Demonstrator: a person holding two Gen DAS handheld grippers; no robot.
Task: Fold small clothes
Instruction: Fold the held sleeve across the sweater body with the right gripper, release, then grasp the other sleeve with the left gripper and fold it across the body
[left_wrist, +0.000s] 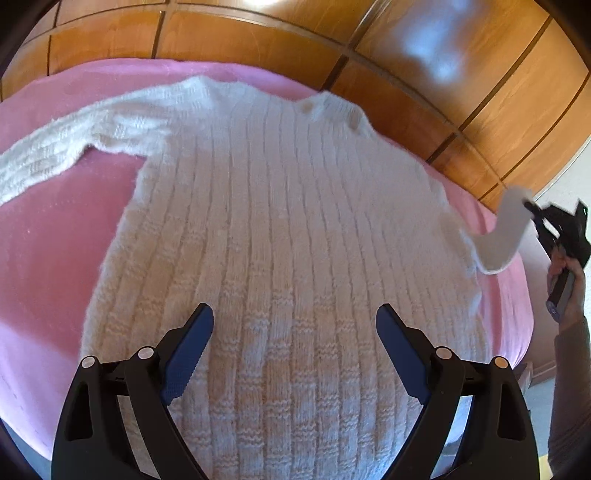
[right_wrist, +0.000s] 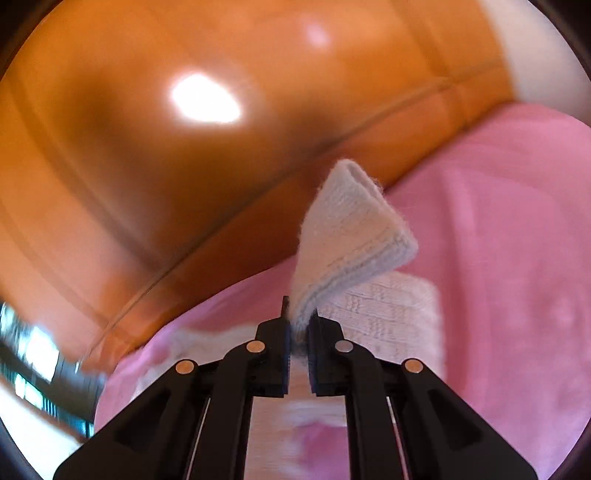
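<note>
Left gripper (left_wrist: 294, 317): spread wide above the white sweater (left_wrist: 280, 229), holding nothing.
Right gripper (right_wrist: 299, 325): pinching the sleeve cuff (right_wrist: 351, 236); lifted, surroundings blurred.
Sweater hem: cut off.

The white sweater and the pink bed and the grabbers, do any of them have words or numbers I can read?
No readable text anywhere: the knitted sweater shows only ribs and buttons, with no label in sight.
The pink cover, wooden panels and both grippers, left and right, carry no writing.
The bright blur at the right wrist view's lower left is too smeared to read.
</note>
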